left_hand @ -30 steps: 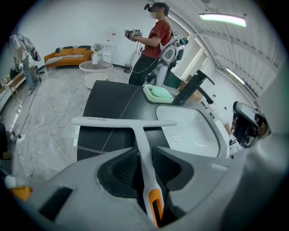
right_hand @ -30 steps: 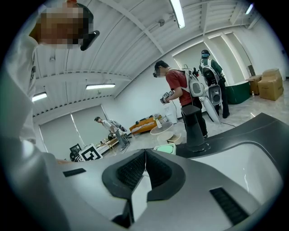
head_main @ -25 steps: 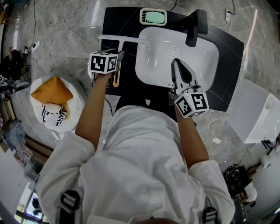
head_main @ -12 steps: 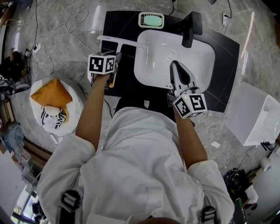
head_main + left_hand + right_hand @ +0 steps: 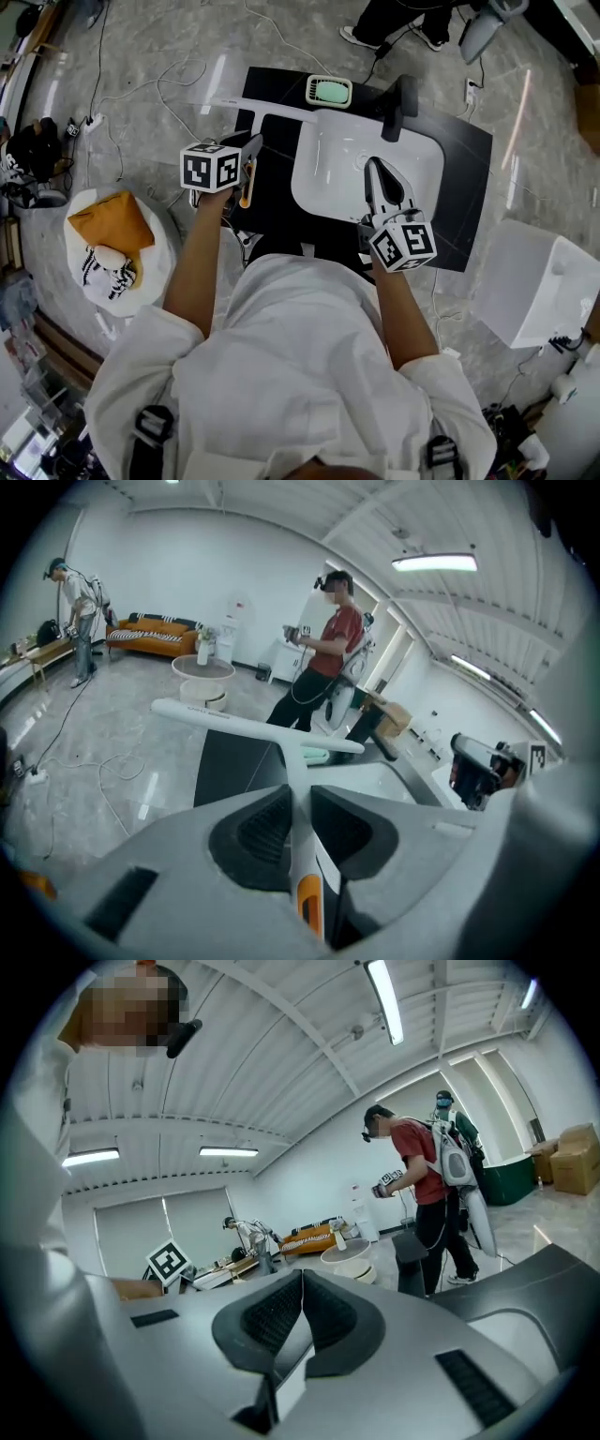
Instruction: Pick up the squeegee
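Observation:
The squeegee (image 5: 267, 107) is white and T-shaped, with an orange end on its handle. My left gripper (image 5: 251, 150) is shut on the handle and holds the tool above the black countertop (image 5: 272, 202), left of the sink. In the left gripper view the handle runs between the pads of the left gripper (image 5: 298, 797), and the squeegee's (image 5: 246, 726) blade bar sticks out ahead. My right gripper (image 5: 375, 167) hovers over the white sink basin (image 5: 412, 159). In its own view the right gripper (image 5: 302, 1283) has its pads touching, with nothing between them.
A black faucet (image 5: 398, 94) and a green soap dish (image 5: 330, 91) stand at the back of the sink. A white box (image 5: 534, 281) sits on the floor at the right, a round white table with an orange cloth (image 5: 112, 225) at the left. Cables cross the floor. A person (image 5: 328, 658) stands beyond the counter.
The left gripper has closed on the handle and risen with the squeegee off the countertop. The right gripper has also risen a little and stays shut.

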Demonstrator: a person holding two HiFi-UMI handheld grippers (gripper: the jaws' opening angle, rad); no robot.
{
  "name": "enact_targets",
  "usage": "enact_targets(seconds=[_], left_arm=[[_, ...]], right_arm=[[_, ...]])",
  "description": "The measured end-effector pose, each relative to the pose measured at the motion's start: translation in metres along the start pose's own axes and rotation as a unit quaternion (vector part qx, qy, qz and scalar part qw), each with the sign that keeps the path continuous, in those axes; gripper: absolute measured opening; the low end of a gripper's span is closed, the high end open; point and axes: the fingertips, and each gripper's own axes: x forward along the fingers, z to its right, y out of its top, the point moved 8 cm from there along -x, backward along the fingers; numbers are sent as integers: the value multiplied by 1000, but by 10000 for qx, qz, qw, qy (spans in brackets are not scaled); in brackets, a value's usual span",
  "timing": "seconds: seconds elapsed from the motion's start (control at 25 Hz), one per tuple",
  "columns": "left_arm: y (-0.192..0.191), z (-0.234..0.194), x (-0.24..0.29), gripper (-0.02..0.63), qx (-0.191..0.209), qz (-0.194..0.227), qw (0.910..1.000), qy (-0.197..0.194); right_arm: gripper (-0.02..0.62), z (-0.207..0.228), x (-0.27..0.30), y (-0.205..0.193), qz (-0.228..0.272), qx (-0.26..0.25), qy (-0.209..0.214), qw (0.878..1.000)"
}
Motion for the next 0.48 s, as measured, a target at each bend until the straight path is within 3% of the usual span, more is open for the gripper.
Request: enact_targets(seconds=[0.2, 0.48], left_arm=[[37, 27, -49, 78, 49, 738, 9969, -268], [93, 67, -105, 78, 443, 1834, 9794, -723]], right_arm=[[15, -5, -10, 39, 298, -50, 54, 9995], [15, -11, -15, 114, 1019, -744, 337, 9914]])
